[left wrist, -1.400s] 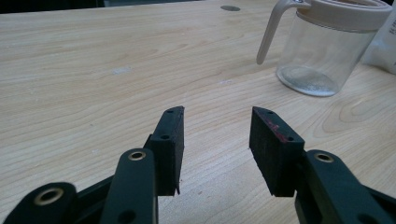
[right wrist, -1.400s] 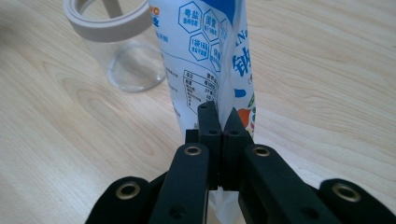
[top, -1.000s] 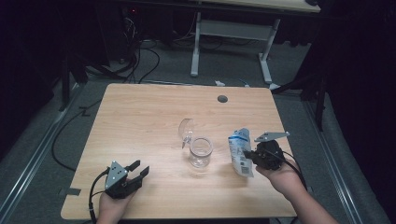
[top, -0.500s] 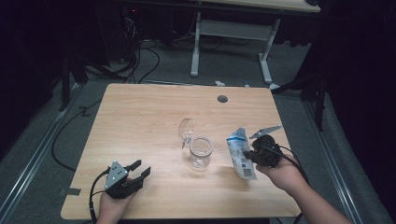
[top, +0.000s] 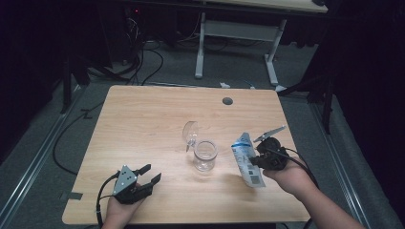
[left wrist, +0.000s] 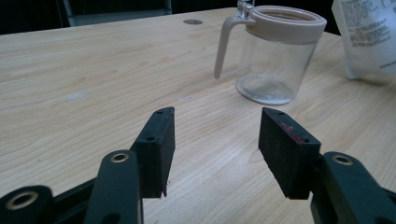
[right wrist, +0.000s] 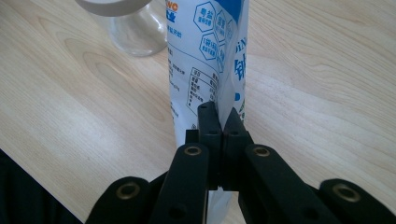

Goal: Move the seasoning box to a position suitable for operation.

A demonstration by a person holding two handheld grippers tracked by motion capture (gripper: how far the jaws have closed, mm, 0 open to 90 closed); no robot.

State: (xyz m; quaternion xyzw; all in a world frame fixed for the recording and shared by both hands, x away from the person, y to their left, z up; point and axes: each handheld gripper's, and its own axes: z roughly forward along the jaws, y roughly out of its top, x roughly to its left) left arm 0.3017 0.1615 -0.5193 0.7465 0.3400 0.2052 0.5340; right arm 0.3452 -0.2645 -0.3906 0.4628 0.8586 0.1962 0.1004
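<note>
left gripper (top: 145, 177) is sitting at roughly seven o'clock on the table (top: 143, 114), resting low over the wood. its jaws have just been opening and are now standing wide, with nothing between them; in the left gripper view the bare tabletop is showing between the two black pads (left wrist: 286, 151).

right gripper (top: 258, 160) is at about four o'clock, clamped tight on the edge of a white and blue printed pouch (top: 247, 160). against the earlier high views, the pouch is now leaning further over, its top end tipping toward the glass jar (top: 205, 155), and the hand has rolled with it. judgement: the pouring stage is being set up, with the pouch not yet over the jar mouth.

the jar is standing upright near the table's centre, its clear lid (top: 190, 133) hinged open at its eleven o'clock side, and it looks empty. the pouch is lying just beside the jar at its three o'clock, apart from it. from the left gripper the jar is at one o'clock, well apart, handle (left wrist: 223, 46) turned toward that gripper.

judgement: the widening left jaws are suggesting a coming grasp to steady the jar.
</note>
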